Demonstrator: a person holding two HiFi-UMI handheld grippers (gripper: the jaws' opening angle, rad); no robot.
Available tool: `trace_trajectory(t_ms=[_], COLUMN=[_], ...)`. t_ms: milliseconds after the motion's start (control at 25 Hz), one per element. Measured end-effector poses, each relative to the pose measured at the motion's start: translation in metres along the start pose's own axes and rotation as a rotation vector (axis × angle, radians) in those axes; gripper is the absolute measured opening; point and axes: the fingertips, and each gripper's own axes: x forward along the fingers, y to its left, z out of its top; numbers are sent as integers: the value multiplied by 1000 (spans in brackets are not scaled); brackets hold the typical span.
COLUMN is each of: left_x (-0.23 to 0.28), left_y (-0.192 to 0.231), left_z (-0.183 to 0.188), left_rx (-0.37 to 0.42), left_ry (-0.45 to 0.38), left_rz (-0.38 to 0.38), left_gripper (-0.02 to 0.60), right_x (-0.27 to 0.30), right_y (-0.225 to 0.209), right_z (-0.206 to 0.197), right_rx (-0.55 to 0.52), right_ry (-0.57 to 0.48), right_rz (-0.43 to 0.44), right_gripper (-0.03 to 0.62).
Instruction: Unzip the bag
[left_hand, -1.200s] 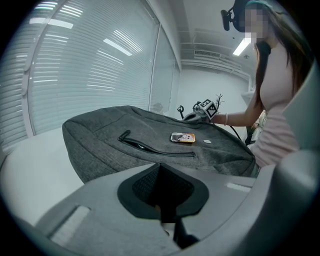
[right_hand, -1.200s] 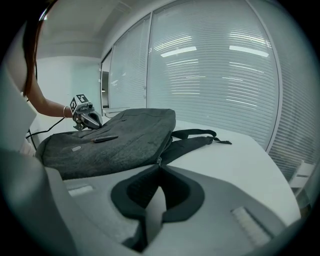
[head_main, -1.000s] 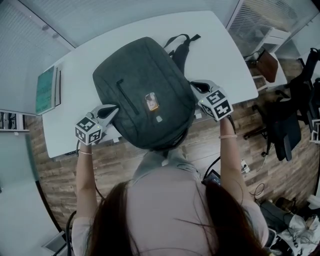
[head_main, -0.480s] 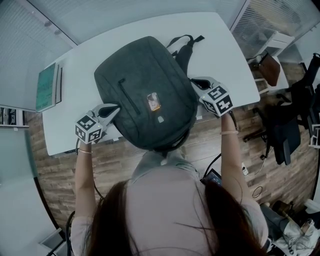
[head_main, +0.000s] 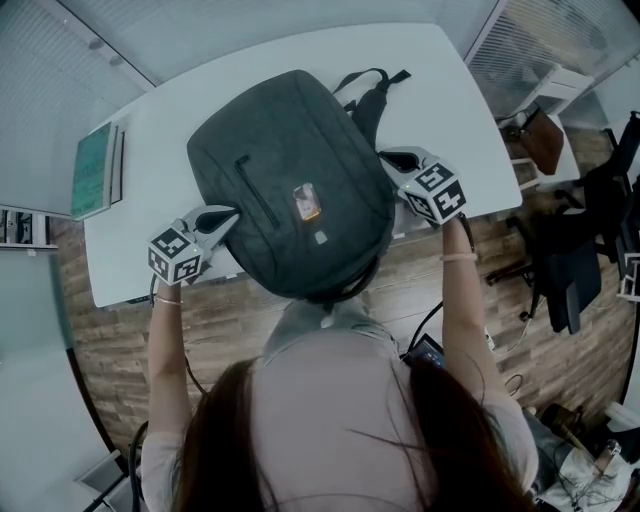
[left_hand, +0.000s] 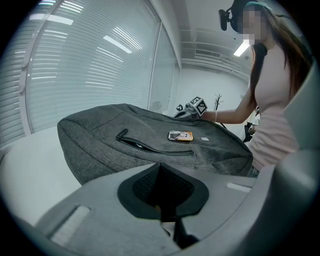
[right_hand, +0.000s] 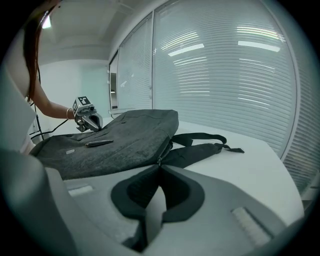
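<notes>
In the head view, a grey backpack (head_main: 290, 180) is lying flat on the white table (head_main: 450, 90), with the left gripper (head_main: 218, 220) and right gripper (head_main: 398, 163) flanking it. In the left gripper view, the jaws are pressing together, empty, with the backpack just ahead. In the right gripper view, the jaws are likewise meeting, their tips just beside its side zipper (right_hand: 161, 150).

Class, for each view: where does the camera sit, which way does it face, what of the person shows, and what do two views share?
Head view: on the head, steeply down at bag on table; hair, arms, left gripper, right gripper.
Left gripper view: on that gripper, across bag toward right gripper; own shut jaws, torso.
Right gripper view: on that gripper, across bag toward left gripper; own jaws shut on zip pull, an arm.
Shared: the bag.
</notes>
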Motion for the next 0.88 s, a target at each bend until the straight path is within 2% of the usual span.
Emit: trace_trajectory(t_ms=[360,680,880], left_x=[4,2,2], left_y=[-4,-2,0], left_z=[4,3,3], left_rx=[-9,-8,-11], left_ry=[4,-6,-26], left_rz=[6,26,70], left_gripper=[9,9,10], right_x=[6,14,13], right_y=[-12,-15,-15], right_z=[11,17,16], right_rx=[-13,32,80], right_ry=[-44,-61,-70], right_rz=[19,23,13], right_gripper=[14,14,20])
